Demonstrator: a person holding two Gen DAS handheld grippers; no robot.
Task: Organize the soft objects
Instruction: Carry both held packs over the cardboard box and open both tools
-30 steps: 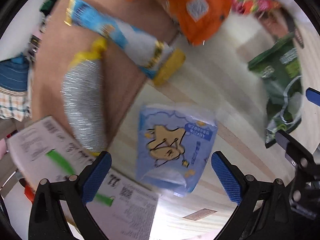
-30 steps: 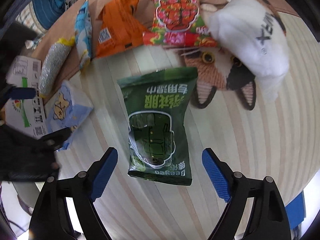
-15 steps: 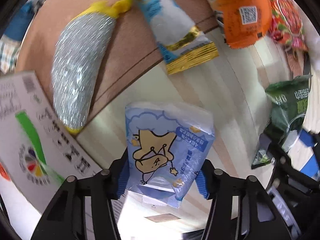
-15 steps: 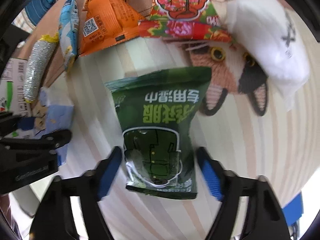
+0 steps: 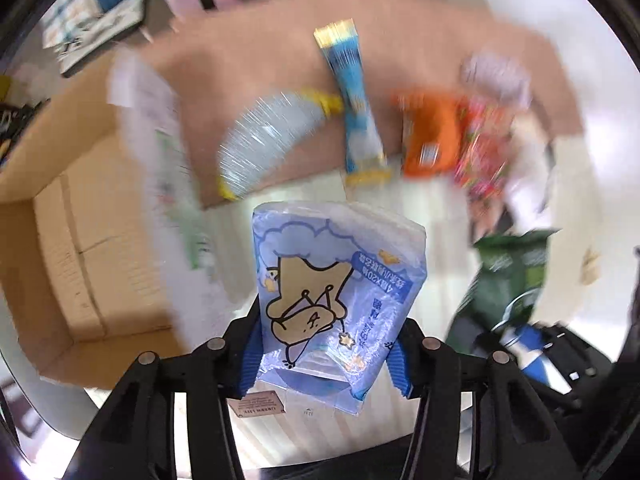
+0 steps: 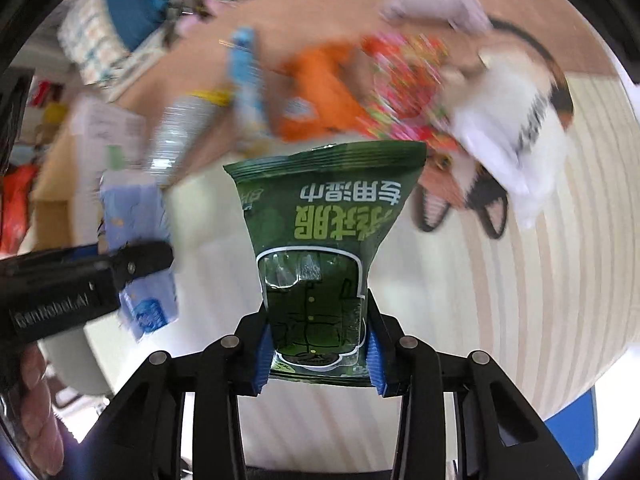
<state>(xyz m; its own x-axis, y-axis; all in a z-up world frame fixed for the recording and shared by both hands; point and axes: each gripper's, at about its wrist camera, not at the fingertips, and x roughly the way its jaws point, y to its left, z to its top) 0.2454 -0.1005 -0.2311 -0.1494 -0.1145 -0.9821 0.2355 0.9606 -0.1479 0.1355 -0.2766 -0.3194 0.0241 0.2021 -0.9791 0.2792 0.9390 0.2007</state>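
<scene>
Blue ribbed pads on the left gripper [image 5: 325,354] have just been closing and now pinch the lower end of the pale blue tissue pack [image 5: 334,304], which hangs clear above the striped counter [image 5: 316,200]. The right gripper [image 6: 319,354] has also just been closing, and its fingers [image 6: 261,356] clamp the bottom of the green wipes pouch [image 6: 320,240], the rest of the pouch standing out in front of them.

Both packs are soft and are held only at one end, so I judge the grip shallow: a quick swing could let the film slide out. Carrying them slowly, with the fingers kept pointing down, should keep each pack hanging straight.

An open cardboard box [image 5: 80,240] sits to the left in the left wrist view and looks like the likely place for them, though that is my guess from the task. If so, each pack should be lowered inside the walls before the fingers part, one hand at a time so the two grippers do not collide.

Farther off, blurred, lie a silver pouch [image 5: 260,140], a blue stick pack [image 5: 356,112], an orange bag [image 5: 432,136], a red floral packet [image 6: 404,80] and a cat plush [image 6: 500,128].
</scene>
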